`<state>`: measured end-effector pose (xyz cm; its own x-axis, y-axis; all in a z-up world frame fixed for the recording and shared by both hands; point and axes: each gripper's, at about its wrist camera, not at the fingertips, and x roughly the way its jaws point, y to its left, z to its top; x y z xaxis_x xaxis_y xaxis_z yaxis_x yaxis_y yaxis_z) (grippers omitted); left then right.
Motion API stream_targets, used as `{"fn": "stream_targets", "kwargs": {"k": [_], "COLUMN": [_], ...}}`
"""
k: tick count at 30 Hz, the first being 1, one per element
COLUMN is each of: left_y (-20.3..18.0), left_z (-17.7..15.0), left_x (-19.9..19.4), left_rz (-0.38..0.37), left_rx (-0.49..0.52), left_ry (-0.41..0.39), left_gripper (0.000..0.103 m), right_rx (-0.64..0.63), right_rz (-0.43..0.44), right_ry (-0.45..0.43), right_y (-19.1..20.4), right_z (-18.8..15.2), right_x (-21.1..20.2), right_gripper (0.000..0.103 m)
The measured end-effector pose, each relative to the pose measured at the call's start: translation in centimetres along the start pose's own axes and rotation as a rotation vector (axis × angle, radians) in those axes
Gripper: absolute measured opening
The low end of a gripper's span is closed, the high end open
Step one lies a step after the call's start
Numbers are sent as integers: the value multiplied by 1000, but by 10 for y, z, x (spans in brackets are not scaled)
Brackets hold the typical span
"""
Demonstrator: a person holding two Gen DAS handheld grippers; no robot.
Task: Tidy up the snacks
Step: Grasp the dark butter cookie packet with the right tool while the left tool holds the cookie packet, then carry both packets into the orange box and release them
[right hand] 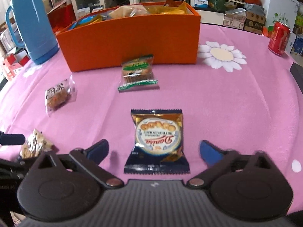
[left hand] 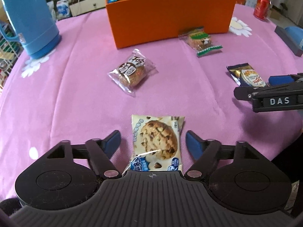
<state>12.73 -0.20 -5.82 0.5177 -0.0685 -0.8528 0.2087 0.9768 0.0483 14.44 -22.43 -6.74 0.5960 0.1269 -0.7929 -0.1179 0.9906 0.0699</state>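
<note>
A table covered by a pink cloth (left hand: 79, 94) is seen in both wrist views. The left gripper (left hand: 153, 141) is held with its jaws apart over the near edge of the table, and a white chocolate-chip cookie packet (left hand: 156, 143) lies flat on the cloth between the two blue pads, neither pad being pressed on it; a gap is seen on each side. The right gripper (right hand: 153, 149) is likewise held wide apart, and a dark blue butter cookie packet (right hand: 158, 141) lies on the cloth between its fingers, untouched by either pad. In the left wrist view that same packet is seen at the right side of the table, just beyond the right gripper's finger. Toward the middle of the table a clear-wrapped round cake (left hand: 131, 71) is laid, well apart from both grippers, and a green-trimmed biscuit packet (right hand: 138, 73) is leaned against the front wall of an orange box (right hand: 132, 41), which stands toward the far edge and is already filled with snack bags. A blue thermos (right hand: 32, 24) is placed at the far left corner of the cloth, and a red can (right hand: 279, 38) at the far right edge.
</note>
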Motion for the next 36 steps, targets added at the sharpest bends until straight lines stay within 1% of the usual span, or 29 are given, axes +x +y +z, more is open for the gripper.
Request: {"fn": "stream_targets", "kwargs": {"k": [1, 2, 4, 5, 6, 7, 8, 9, 10, 11, 12, 15, 17, 19, 21, 23, 26, 29, 31, 33, 35, 36], "left_y": [-1, -2, -1, 1, 1, 2, 2, 2, 3, 4, 6, 15, 18, 20, 23, 28, 35, 37, 38, 40, 44, 47], "left_z": [0, -1, -2, -2, -1, 1, 2, 4, 5, 5, 5, 5, 10, 22, 40, 68, 121, 179, 214, 240, 261, 269], "left_x": [2, 5, 8, 9, 8, 8, 8, 8, 9, 9, 8, 1, -9, -17, -27, -35, -39, -31, -16, 7, 37, 55], "left_rz": [-2, -1, -19, -36, -32, -31, -31, -30, -33, -37, -40, -76, -87, -81, -89, -108, -116, -93, -78, -63, -52, -46], "left_rx": [2, 3, -18, -37, -43, -43, -43, -42, -43, -48, -57, -110, -121, -119, -119, -130, -138, -120, -112, -120, -125, -133], "left_ry": [7, 16, 17, 20, 20, 17, 16, 16, 22, 23, 28, 30, 1, -25, -62, -105, -180, -253, -271, -269, -242, -216], "left_gripper": [60, 55, 53, 49, 42, 38, 27, 24, 24, 24, 24, 24, 24, 24, 24, 24, 24, 24, 24, 24, 24, 24], "right_rx": [-4, -4, -41, -75, -70, -69, -73, -76, -84, -89, -93, -16, 36, 62, 91, 91, 51, 5, -11, -18, -30, -37], "right_rz": [2, 8, -14, -26, -17, -20, -18, -10, -9, -9, -3, 40, 69, 90, 121, 137, 146, 135, 135, 138, 140, 140], "right_ry": [13, 24, 17, 18, 10, 6, 1, -13, -25, -36, -43, -26, -46, -75, -132, -184, -272, -328, -324, -295, -253, -227], "right_y": [0, 0, 5, 9, 9, 8, 7, 5, 4, 1, -1, -17, -25, -28, -31, -32, -29, -26, -25, -26, -23, -22], "right_z": [0, -1, -5, -6, -7, -7, -7, -7, -6, -5, -2, -1, 1, 10, 25, 46, 91, 143, 175, 198, 214, 219], "right_x": [2, 5, 6, 7, 7, 7, 8, 8, 7, 3, -2, -12, -23, -32, -46, -56, -61, -43, -18, 12, 42, 57], "right_gripper": [102, 102, 102, 102, 102, 102, 102, 100, 88, 74, 47, 47, 47, 47, 48, 49, 49, 50, 51, 51, 51, 52]}}
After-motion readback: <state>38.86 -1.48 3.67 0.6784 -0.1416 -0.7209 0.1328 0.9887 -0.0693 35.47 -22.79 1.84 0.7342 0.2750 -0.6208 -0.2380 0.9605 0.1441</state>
